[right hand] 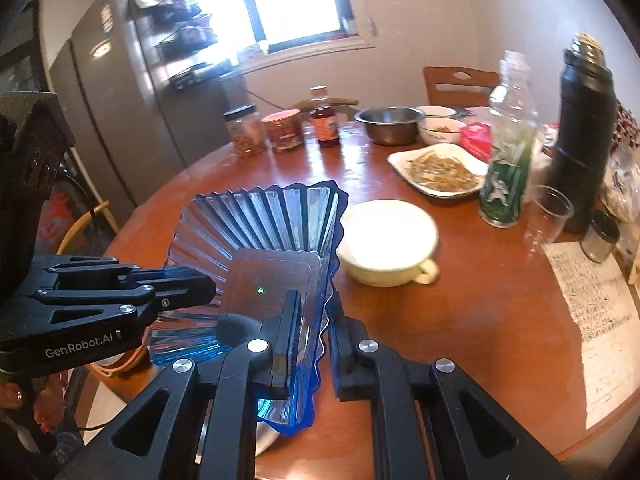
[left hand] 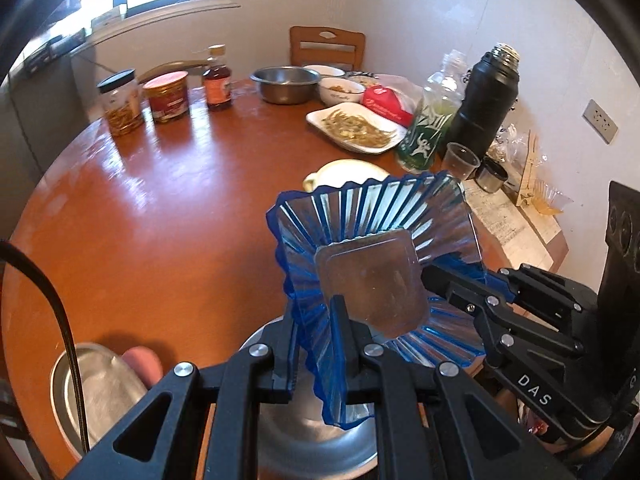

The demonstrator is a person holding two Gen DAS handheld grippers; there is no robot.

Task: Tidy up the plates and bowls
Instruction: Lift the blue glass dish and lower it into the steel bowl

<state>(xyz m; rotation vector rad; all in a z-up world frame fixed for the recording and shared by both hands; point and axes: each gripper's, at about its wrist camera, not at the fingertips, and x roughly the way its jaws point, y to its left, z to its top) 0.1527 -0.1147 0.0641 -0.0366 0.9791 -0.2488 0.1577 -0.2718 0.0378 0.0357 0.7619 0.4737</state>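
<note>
While both claws clamp blue ribbed glass dish (left hand: 372,240) rims, left gripper (left hand: 320,344) and right gripper (right hand: 316,336) hold it above table (left hand: 160,208); cream bowl (right hand: 388,240) just beyond right claw.

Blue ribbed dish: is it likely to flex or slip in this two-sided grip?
The blue ribbed dish looks like thin, clear, hard plastic, so probably light and stiff. The left gripper and right gripper each pinch only a wavy rim, so its glossy surface may slip or pivot if either tilts.
</note>
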